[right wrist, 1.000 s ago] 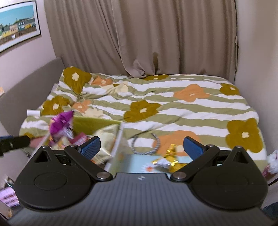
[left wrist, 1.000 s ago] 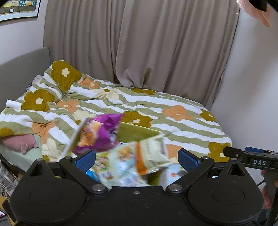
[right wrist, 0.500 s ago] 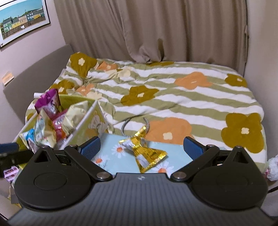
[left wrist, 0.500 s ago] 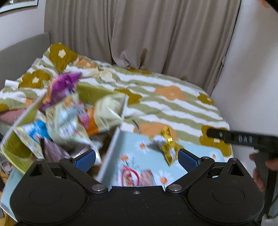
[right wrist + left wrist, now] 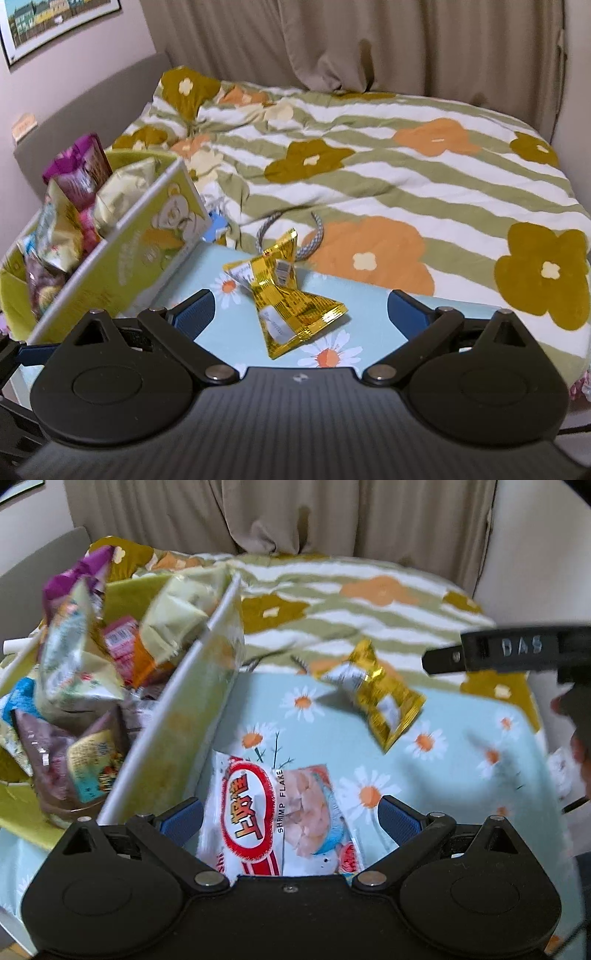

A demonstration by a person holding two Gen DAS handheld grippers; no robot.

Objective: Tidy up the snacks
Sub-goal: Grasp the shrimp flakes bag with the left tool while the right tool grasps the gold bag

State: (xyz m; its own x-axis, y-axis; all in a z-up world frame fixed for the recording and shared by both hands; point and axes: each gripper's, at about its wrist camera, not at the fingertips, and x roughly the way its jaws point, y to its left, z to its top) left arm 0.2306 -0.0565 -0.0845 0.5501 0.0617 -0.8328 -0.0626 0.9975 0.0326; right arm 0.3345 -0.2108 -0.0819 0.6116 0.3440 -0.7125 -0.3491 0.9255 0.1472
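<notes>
A white and red shrimp flake packet lies flat on the daisy-print tablecloth. My left gripper is open just above it, one blue pad on each side. A crumpled gold packet lies farther out on the cloth, in front of my open right gripper and between its two fingers' lines. That gold packet also shows in the left wrist view. A green box at the left holds several snack bags. The box's wall stands close to my left finger.
A bed with a striped flower quilt fills the space behind the table, with curtains beyond it. A grey cord loop lies on the quilt at the table's far edge. My right gripper's black body reaches in from the right.
Both views have dropped down and closer to the table. The shrimp flake packet has come into the left view between the fingers, and the gold packet is nearer to the right gripper.
</notes>
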